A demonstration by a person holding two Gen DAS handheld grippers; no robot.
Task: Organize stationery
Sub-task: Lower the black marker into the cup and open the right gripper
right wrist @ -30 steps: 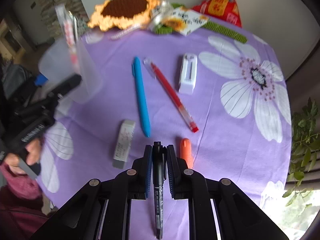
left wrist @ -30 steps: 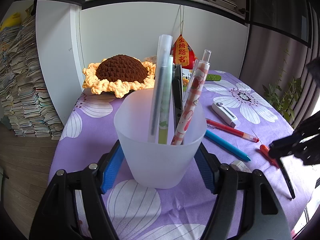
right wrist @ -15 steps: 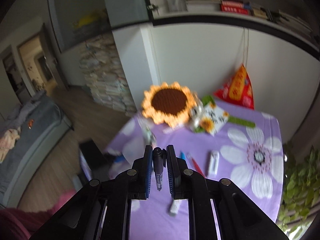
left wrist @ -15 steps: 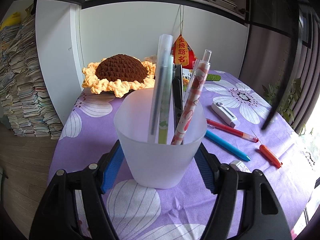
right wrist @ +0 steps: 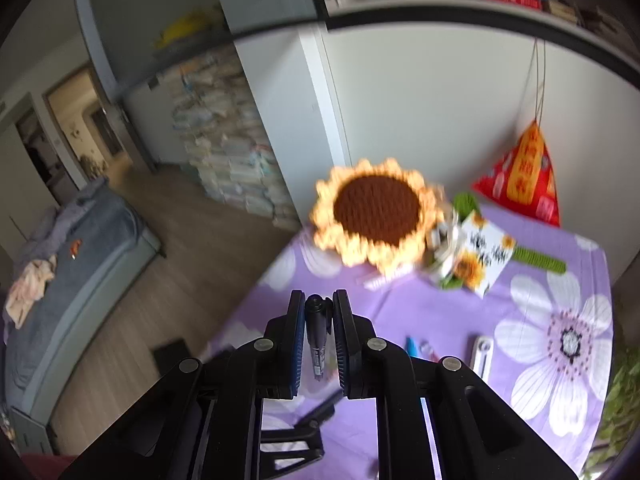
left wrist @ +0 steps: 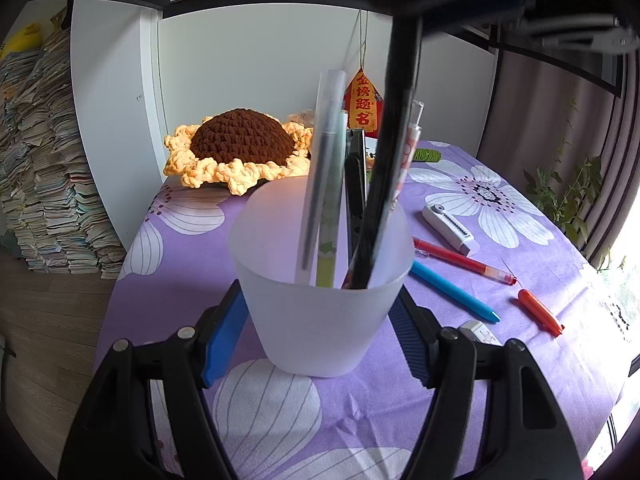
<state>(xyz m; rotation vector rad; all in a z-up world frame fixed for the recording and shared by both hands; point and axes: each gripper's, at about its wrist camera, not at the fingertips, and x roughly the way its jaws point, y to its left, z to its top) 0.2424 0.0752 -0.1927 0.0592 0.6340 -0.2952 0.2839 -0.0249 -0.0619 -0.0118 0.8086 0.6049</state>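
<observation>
A second earlier our right gripper (right wrist: pixel 317 330) held the slim black marker pen (right wrist: pixel 318 334) low over the purple flowered surface (left wrist: pixel 540 264); we had since carried it up, and its lower end now dipped inside the frosted translucent plastic cup (left wrist: pixel 320 300). Right fingers pinched the marker; our left gripper (left wrist: pixel 318 336) clasped the cup, which already held several pens.

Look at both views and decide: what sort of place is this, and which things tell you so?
Probably a room in a home: a bed beside a wood floor, tall stacks of books against the wall, and a table with a purple flowered tablecloth and a crocheted sunflower.
</observation>
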